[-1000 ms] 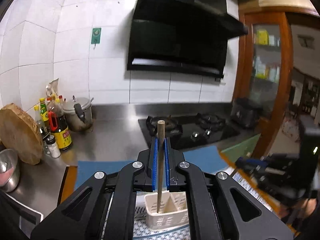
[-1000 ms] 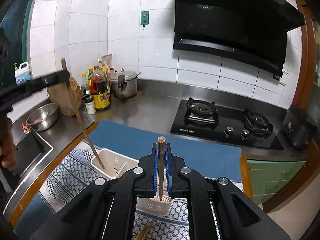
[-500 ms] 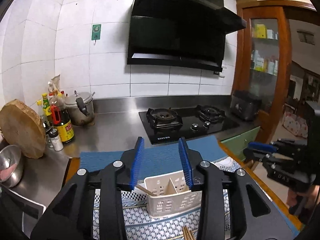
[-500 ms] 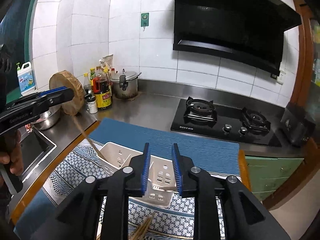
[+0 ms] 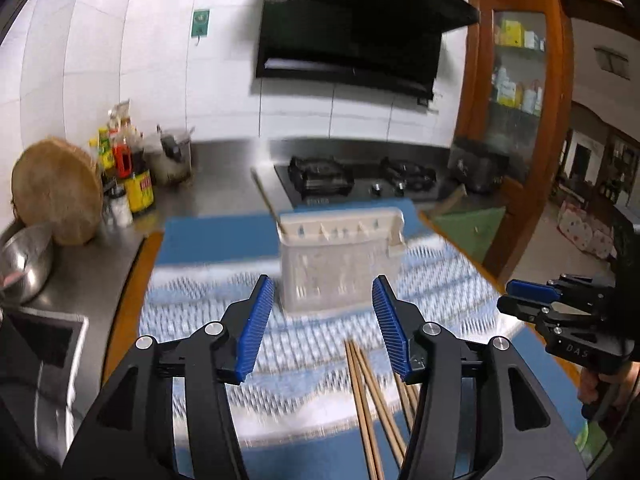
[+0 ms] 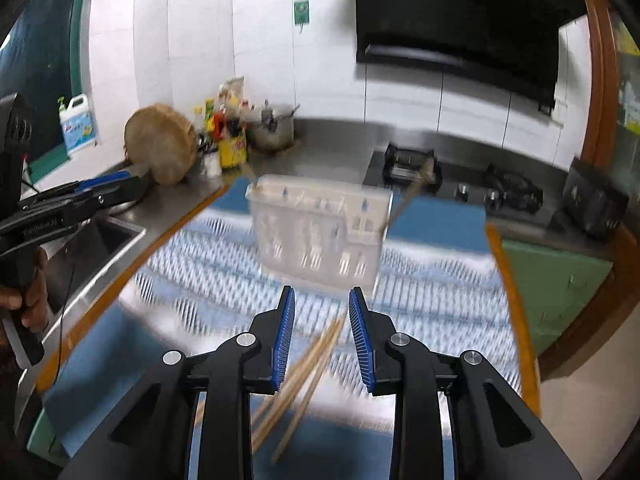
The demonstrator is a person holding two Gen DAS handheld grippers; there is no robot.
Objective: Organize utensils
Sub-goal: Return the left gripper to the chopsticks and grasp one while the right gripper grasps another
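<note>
Both grippers hang over the patterned cloth [image 5: 304, 364] with nothing in them. On the left gripper [image 5: 322, 322] the blue pads stand wide apart; the right gripper [image 6: 322, 338] is parted more narrowly, also empty. Loose chopsticks [image 5: 370, 404] lie on the cloth just below and between the pads, toward the worktop's near edge. Beyond them a white utensil caddy [image 5: 340, 260] stands upright on the cloth, one chopstick [image 5: 266, 200] leaning out of its left end and another [image 6: 408, 196] slanting out of its right end. A blue mat [image 5: 216, 236] lies behind it. Farther back sit the gas hob [image 5: 360, 178] and, at the worktop's far left corner, bottles [image 5: 128, 164], a pot [image 5: 172, 156] and a round wooden board [image 5: 56, 196].
</note>
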